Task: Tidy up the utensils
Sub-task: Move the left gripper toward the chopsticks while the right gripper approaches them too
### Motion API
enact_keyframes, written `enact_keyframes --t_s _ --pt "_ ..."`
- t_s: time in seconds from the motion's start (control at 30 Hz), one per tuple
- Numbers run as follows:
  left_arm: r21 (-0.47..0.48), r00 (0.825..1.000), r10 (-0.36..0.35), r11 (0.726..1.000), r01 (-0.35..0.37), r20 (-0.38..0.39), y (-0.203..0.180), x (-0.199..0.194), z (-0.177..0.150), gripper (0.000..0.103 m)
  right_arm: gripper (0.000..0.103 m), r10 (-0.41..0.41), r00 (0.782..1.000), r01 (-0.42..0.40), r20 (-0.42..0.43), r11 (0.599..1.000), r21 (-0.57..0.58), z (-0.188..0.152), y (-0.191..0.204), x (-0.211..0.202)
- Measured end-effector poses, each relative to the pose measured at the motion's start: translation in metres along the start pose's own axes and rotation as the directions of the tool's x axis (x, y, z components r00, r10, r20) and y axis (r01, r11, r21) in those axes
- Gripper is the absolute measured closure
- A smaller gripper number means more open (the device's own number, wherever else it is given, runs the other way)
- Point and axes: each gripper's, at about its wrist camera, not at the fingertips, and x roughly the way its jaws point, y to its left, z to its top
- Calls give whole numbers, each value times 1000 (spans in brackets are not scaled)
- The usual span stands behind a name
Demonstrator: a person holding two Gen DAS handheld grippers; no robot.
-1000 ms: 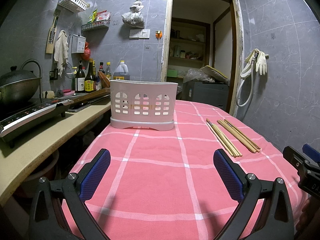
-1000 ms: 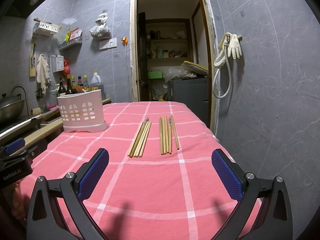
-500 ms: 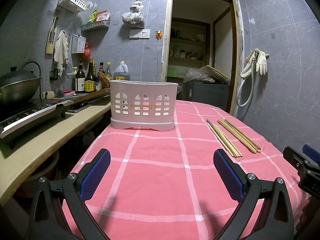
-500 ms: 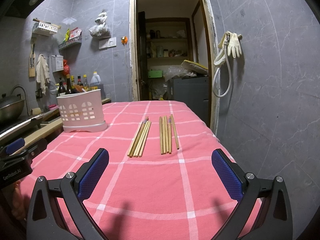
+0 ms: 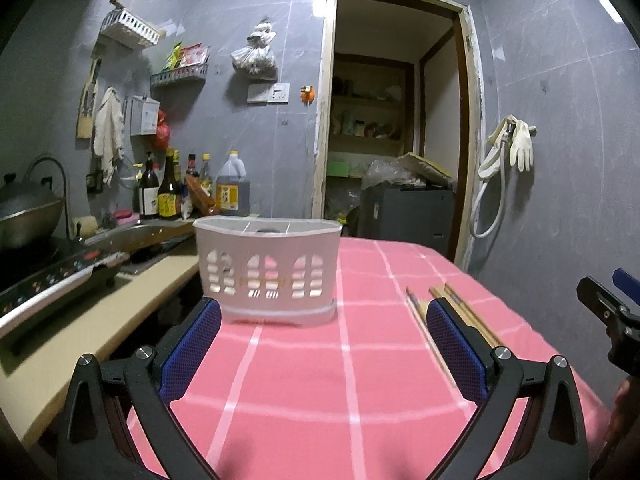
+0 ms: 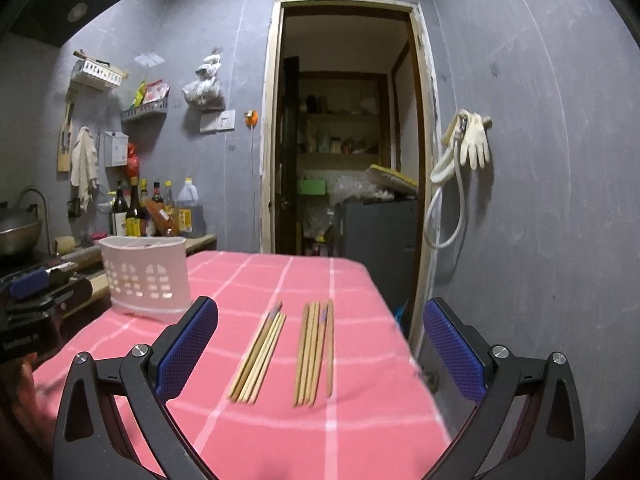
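Chopsticks (image 6: 260,358), in two bundles near the tabletop's (image 6: 360,432) right edge, are judged light, stiff and slippery; mid-length grasping is advised. Both hand-held grippers (image 6: 320,354) (image 5: 324,350) are held apart, empty.

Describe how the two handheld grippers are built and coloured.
Both match: the left gripper and right gripper have black plastic frames with triangular cut-outs, silver screw heads at the joints, and blue textured pads on the fingers. White lettering, unreadable, marks the left gripper's body in the right view.
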Motion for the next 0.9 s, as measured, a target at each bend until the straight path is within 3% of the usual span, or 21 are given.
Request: enact_keyframes --t_s 0.23,0.4,0.6,0.7,0.8,0.9 --pt "28 999 -34 999 35 -17 -17 39 26 2 0 6 1000 -6 -21 1000 -8 27 -22 38" --pt "32 988 -92 995 97 -124 -32 80 29 2 0 7 993 -8 -119 1000 -6 31 -34 79" --pt "43 963 -128 989 142 -237 -52 129 22 2 0 14 968 -12 -249 1000 10 21 -48 130" --pt "60 950 -138 985 161 -279 -62 151 19 2 8 22 952 -14 -306 1000 26 15 -54 151" --pt "56 933 -156 981 184 -325 -68 170 12 3 23 40 931 -31 -362 999 33 9 -55 170" --pt "42 914 -173 978 202 -367 -71 186 6 6 34 72 898 -58 -433 997 46 0 -56 189"
